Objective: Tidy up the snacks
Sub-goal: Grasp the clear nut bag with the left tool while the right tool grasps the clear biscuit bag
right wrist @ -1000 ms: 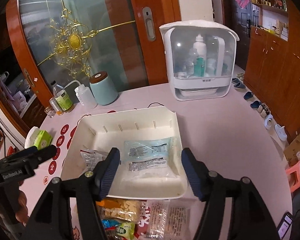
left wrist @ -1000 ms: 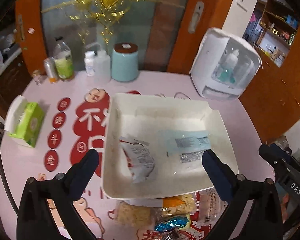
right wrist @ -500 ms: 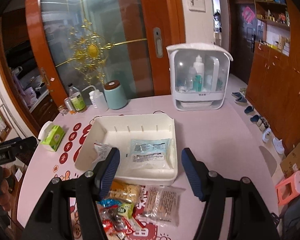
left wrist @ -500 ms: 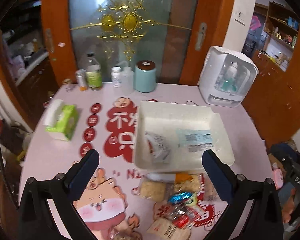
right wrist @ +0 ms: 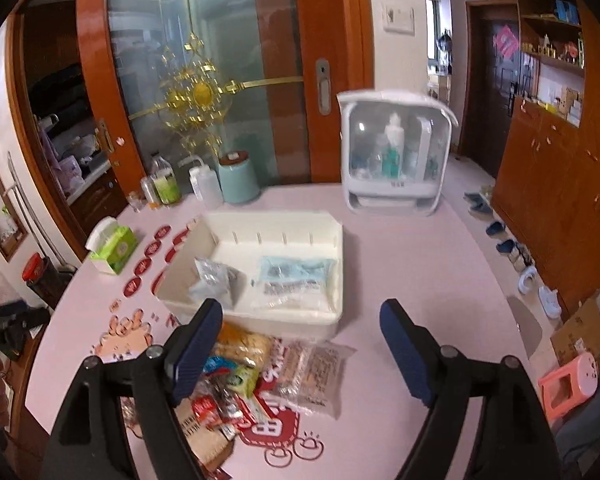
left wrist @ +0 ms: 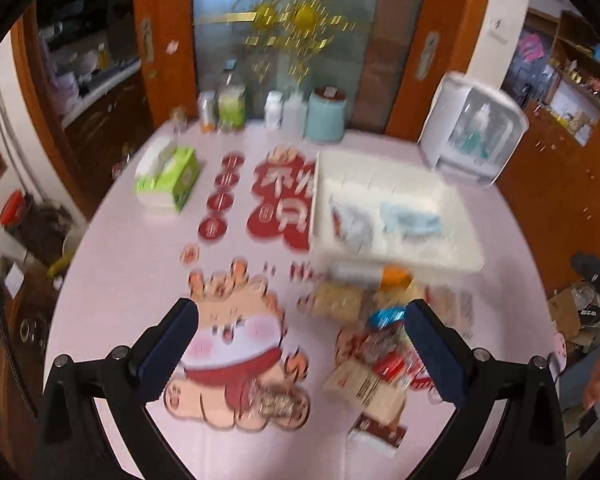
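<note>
A white square bin (right wrist: 332, 240) (left wrist: 472, 256) sits mid-table and holds a pale blue packet (right wrist: 296, 270) (left wrist: 410, 220) and a silver-white packet (right wrist: 212, 278) (left wrist: 352, 224). A pile of loose snack packets (right wrist: 236, 376) (left wrist: 380, 344) lies on the table in front of the bin. My left gripper (left wrist: 298, 344) is open and empty, held high above the table left of the pile. My right gripper (right wrist: 300, 340) is open and empty, above the pile and the bin's near wall. The left wrist view is motion-blurred.
A green tissue box (right wrist: 114, 250) (left wrist: 168, 176) lies at the table's left. Bottles and a teal canister (right wrist: 238, 178) (left wrist: 326, 114) line the far edge. A white cabinet with bottles (right wrist: 394, 156) (left wrist: 472, 128) stands far right. Shoes and a pink stool (right wrist: 568, 380) are on the floor at the right.
Both grippers have pulled back and up from the bin, so the table looks smaller and the snack pile has come into view. Both stay open and empty.
</note>
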